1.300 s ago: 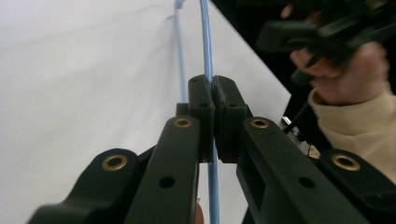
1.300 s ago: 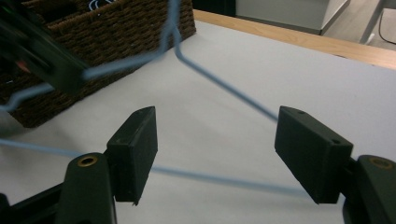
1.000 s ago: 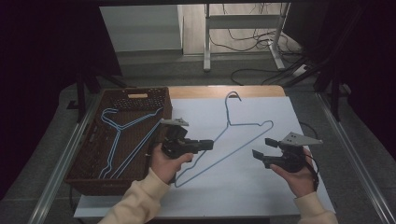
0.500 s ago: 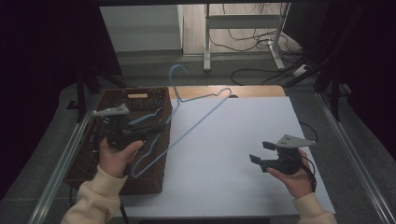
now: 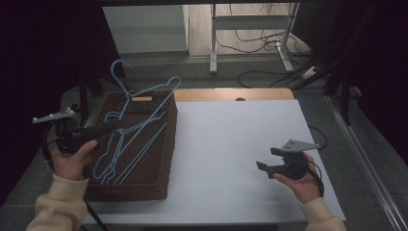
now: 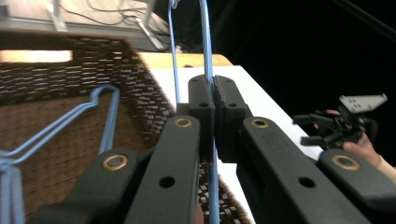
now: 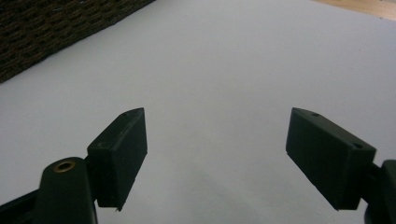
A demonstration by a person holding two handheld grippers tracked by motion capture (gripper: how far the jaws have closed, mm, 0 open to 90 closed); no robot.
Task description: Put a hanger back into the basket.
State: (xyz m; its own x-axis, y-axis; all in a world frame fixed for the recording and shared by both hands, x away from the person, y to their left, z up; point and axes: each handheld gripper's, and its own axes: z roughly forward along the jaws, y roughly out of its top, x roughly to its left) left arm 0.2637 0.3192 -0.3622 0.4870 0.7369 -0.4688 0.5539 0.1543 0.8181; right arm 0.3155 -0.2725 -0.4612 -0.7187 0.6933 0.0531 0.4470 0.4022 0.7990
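Left gripper [image 5: 108, 128] hovering over the wicker basket [image 5: 163, 159] at about 9 o'clock on the surface [image 5: 231, 144], fingers [image 6: 201, 100] pressing together on the wire of a blue hanger [image 5: 144, 103]. Hanger tilting up out of the basket, hook [image 5: 118, 72] pointing toward 11 o'clock above the far rim, lower part lying across the basket opening. More blue hangers [image 5: 113, 159] resting inside the basket beneath it, one looped end [image 6: 105, 93] showing against the woven floor in the left gripper view.

Right gripper [image 5: 263, 165] sitting in the right hand [image 5: 300, 185] at about 4 o'clock, well apart from the basket, just above the bare white surface. Fingers [image 7: 121, 149] having just been spreading, now standing wide with nothing between them, pointing toward 9 o'clock. Basket wall [image 7: 56, 28] showing at the upper left in the right gripper view.
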